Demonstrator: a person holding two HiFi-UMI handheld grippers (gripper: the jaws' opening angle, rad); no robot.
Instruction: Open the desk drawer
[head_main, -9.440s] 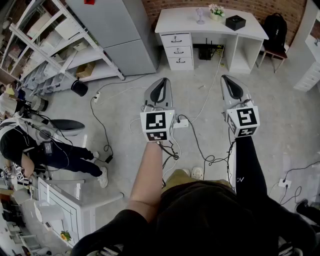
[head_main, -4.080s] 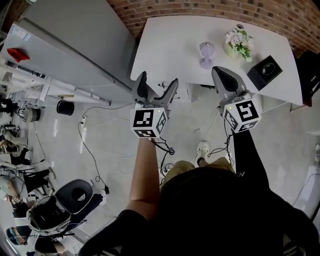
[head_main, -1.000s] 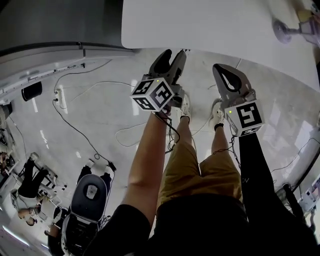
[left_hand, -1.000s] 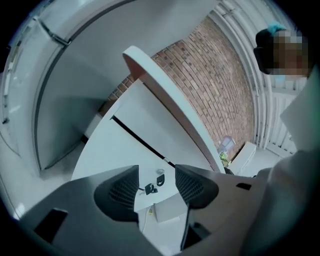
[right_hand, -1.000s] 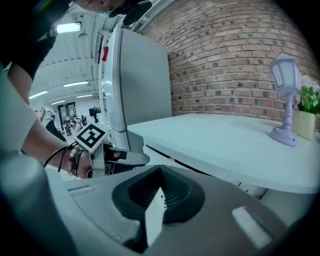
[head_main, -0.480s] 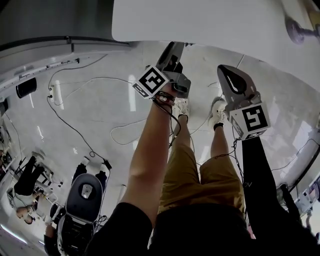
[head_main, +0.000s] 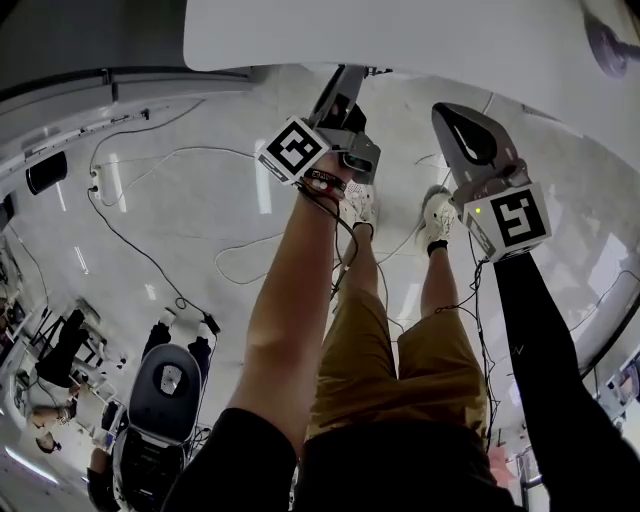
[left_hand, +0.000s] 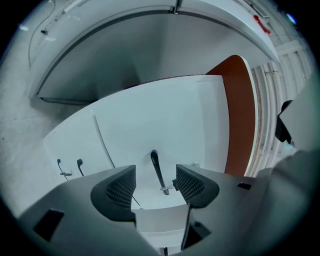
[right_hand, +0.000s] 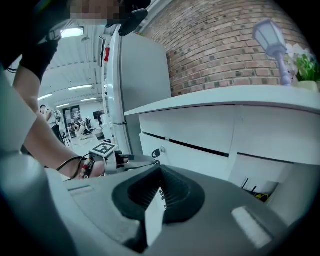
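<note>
The white desk (head_main: 400, 30) fills the top of the head view. My left gripper (head_main: 340, 95) reaches under the desk's front edge, rolled onto its side. In the left gripper view the white drawer front (left_hand: 165, 120) is close ahead. Its black handle (left_hand: 156, 170) lies in the gap between the open pads of my left gripper (left_hand: 155, 173), untouched. My right gripper (head_main: 462, 140) hangs to the right, shut and empty. The right gripper view looks over its shut pads (right_hand: 160, 192) at the desk's drawer fronts (right_hand: 185, 122) and at the left gripper (right_hand: 150, 160) beside them.
Two more black handles (left_hand: 80, 166) show on drawers further along. A grey cabinet (right_hand: 135, 90) stands left of the desk. Cables (head_main: 150, 260) trail over the glossy floor, and an office chair (head_main: 165, 385) stands behind. A small lamp ornament (right_hand: 272, 35) is on the desktop.
Both grippers have sunk. The left one has rolled onto its side and pushed forward, so its tips now sit under the desk edge.
</note>
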